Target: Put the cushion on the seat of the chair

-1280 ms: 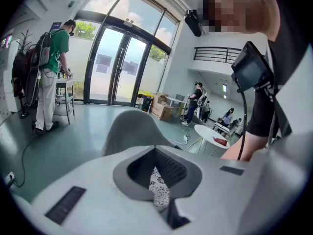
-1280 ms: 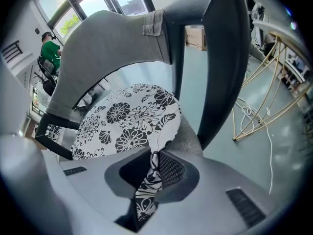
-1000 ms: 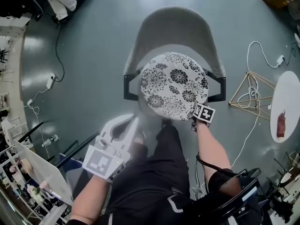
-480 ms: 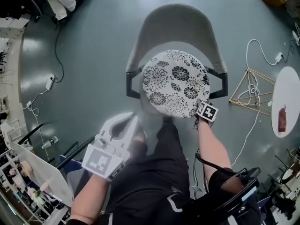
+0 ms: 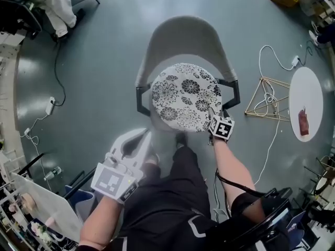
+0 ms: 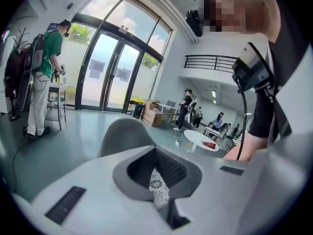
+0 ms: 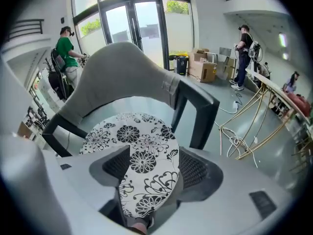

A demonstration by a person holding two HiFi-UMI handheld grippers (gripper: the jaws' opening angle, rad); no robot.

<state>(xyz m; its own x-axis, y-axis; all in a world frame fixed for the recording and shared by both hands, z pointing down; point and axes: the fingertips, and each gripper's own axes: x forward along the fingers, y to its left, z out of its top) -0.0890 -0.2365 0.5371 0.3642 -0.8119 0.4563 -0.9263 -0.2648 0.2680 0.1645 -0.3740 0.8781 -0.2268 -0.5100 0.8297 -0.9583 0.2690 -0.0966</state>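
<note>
The round white cushion (image 5: 187, 97) with black flowers lies flat on the seat of the grey shell chair (image 5: 183, 38). My right gripper (image 5: 213, 115) hovers just above the cushion's front right edge with its jaws wide open. In the right gripper view the cushion (image 7: 132, 146) shows below through the gap, and the pads of the right gripper (image 7: 149, 168) do not press on it. My left gripper (image 5: 140, 139) hangs in front of the seat's left corner, apart from the cushion and open. A strip of cushion (image 6: 157, 190) shows through the left gripper (image 6: 159, 180).
My own legs in black trousers (image 5: 172, 192) stand right before the chair. A round white table (image 5: 306, 111) with a red thing (image 5: 304, 122) on it and a thin wire frame (image 5: 269, 98) are at the right. Cables (image 5: 272, 54) trail over the floor. A person (image 5: 52, 4) stands far left.
My right gripper has let go of the cushion's front edge, opened wide and lifted away from it. The cushion stays on the seat. The left gripper rose a little.
</note>
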